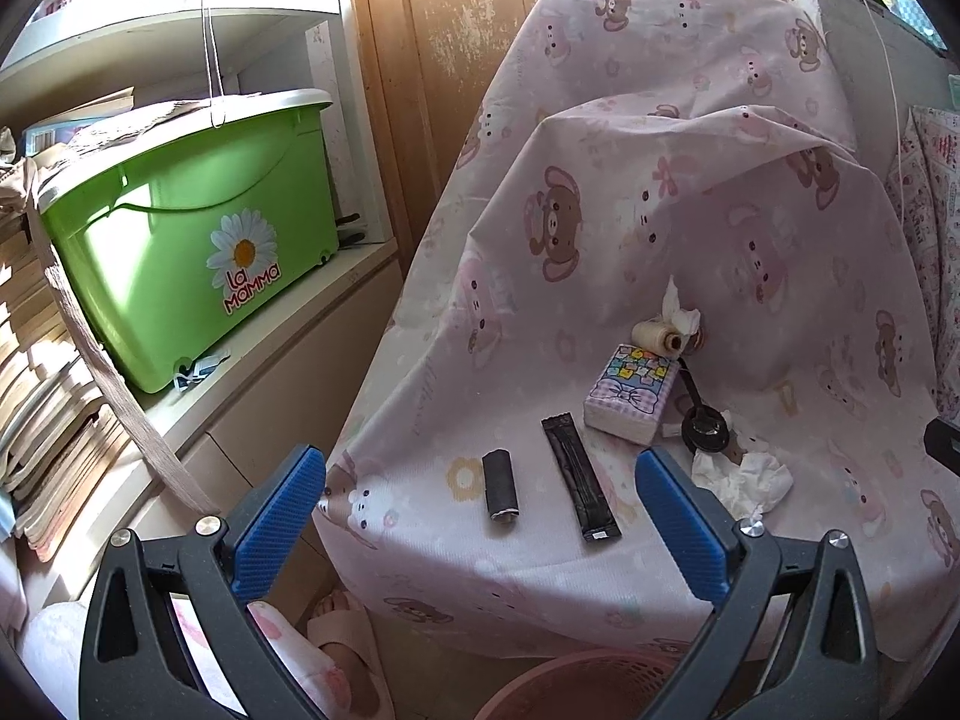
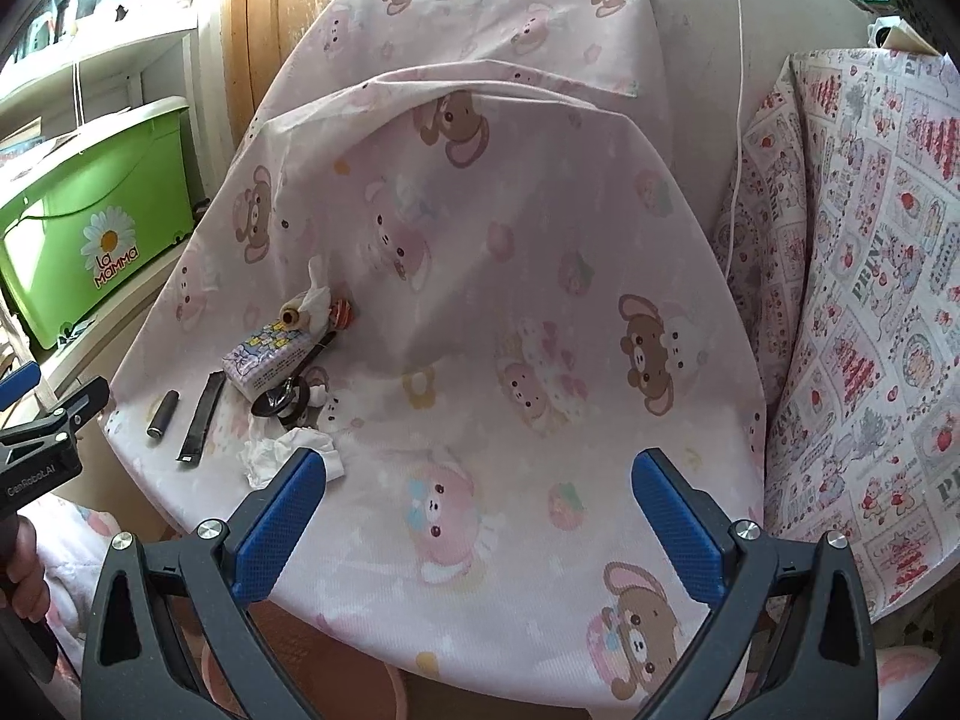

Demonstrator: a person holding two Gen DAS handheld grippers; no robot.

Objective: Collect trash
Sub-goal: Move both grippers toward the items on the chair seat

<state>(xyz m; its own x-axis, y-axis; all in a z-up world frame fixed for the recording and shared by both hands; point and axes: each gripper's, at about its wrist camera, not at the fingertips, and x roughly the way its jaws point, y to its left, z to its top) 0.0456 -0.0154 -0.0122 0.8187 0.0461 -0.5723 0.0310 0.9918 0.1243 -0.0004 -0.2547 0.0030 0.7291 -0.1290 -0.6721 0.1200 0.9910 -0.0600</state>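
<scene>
Left wrist view first: our left gripper is spread wide and holds nothing, hovering above the near edge of the cloth-draped chair seat. At 6 o'clock below it, under the seat edge, sits a pink basket, which we judge to be the bin; we cannot see anything in it from here. Just ahead of the fingers lie a small dark cylinder at 12 o'clock and a black wrapper at 1 o'clock. A crumpled tissue lies just past the right finger at 2 o'clock. Farther on come a tissue pack, a black ring, a thread spool and another tissue behind it.

Our right gripper is likewise spread and empty over bare cloth; the nearest tissue touches its left finger's edge at 10 o'clock, the wrapper beyond.

We judge the task barely begun: every scrap is on the seat, nothing gripped. Tissues and wrapper look like the trash; each is left to pick.
</scene>
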